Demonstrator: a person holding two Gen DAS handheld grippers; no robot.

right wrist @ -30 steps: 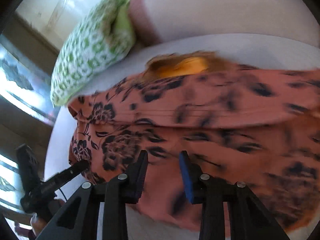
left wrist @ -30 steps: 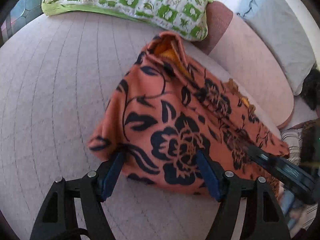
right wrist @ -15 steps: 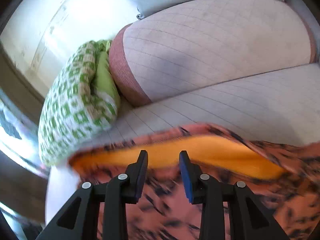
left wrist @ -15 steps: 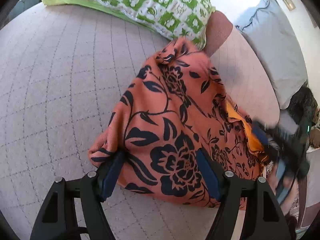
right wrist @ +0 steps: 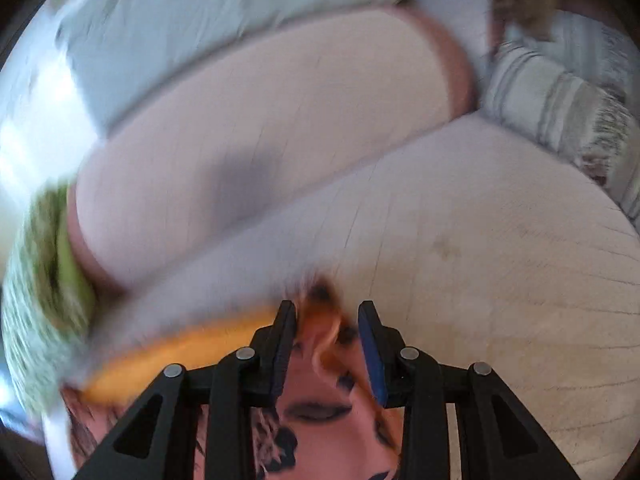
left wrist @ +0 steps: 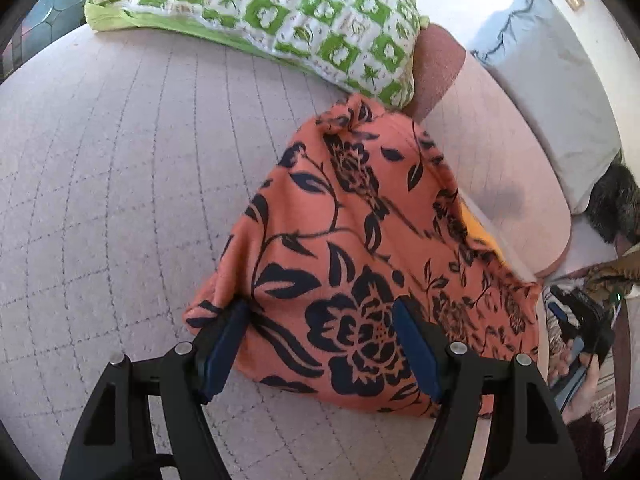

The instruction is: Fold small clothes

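Orange floral garment [left wrist: 360, 264] lies on the quilted cushion [left wrist: 120, 184], just below the green checked pillow [left wrist: 280, 16]. Your left gripper [left wrist: 324, 344] clamps its bunched near edge; your right gripper [right wrist: 326, 344] pinches a fold, bolster [right wrist: 260, 152] beyond.

A pale quilted sofa seat [left wrist: 120, 160] filled the room view, with a green-and-white patterned cushion [left wrist: 280, 12], a pinkish bolster [left wrist: 500, 168] and a grey pillow [left wrist: 560, 92] in bright daylight
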